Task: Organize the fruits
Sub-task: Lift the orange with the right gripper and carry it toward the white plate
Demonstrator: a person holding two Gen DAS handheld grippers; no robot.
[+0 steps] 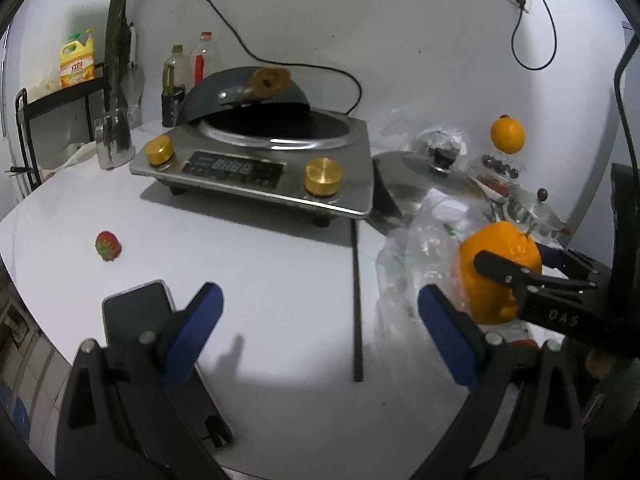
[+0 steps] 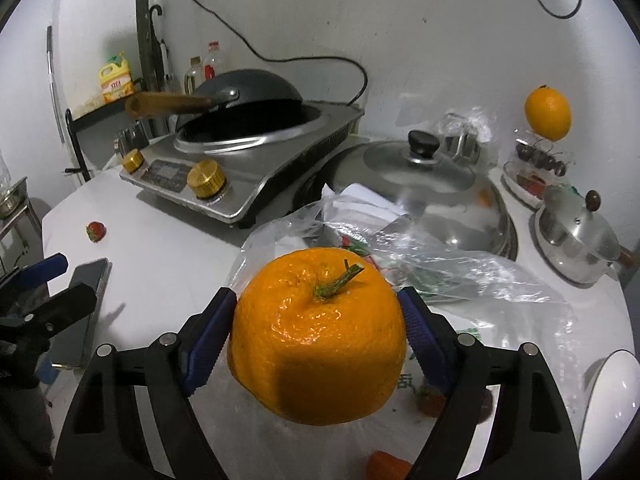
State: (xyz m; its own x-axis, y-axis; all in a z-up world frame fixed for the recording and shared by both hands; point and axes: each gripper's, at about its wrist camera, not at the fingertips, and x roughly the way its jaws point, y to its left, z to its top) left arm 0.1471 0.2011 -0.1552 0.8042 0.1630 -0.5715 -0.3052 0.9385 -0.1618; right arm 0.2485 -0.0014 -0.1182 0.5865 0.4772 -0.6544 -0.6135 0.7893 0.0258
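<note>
My right gripper (image 2: 318,332) is shut on a large orange (image 2: 316,340) with a green stem, held above a clear plastic bag (image 2: 400,248). The same orange (image 1: 496,264) shows at the right of the left wrist view, between the right gripper's black fingers (image 1: 500,268). My left gripper (image 1: 320,312) is open and empty over the white table (image 1: 260,264). A strawberry (image 1: 108,245) lies alone on the table at the left; it also shows in the right wrist view (image 2: 96,231). A second orange (image 2: 548,113) sits on top of a clear fruit stand (image 2: 538,168) holding dark cherries.
An induction cooker (image 1: 260,164) with a tilted wok (image 1: 244,92) stands at the back. A phone (image 1: 136,308) lies by my left finger. A dark rod (image 1: 356,300) lies on the table. A pot lid (image 2: 416,164), a small steel pot (image 2: 576,240) and a white plate (image 2: 612,404) are at the right.
</note>
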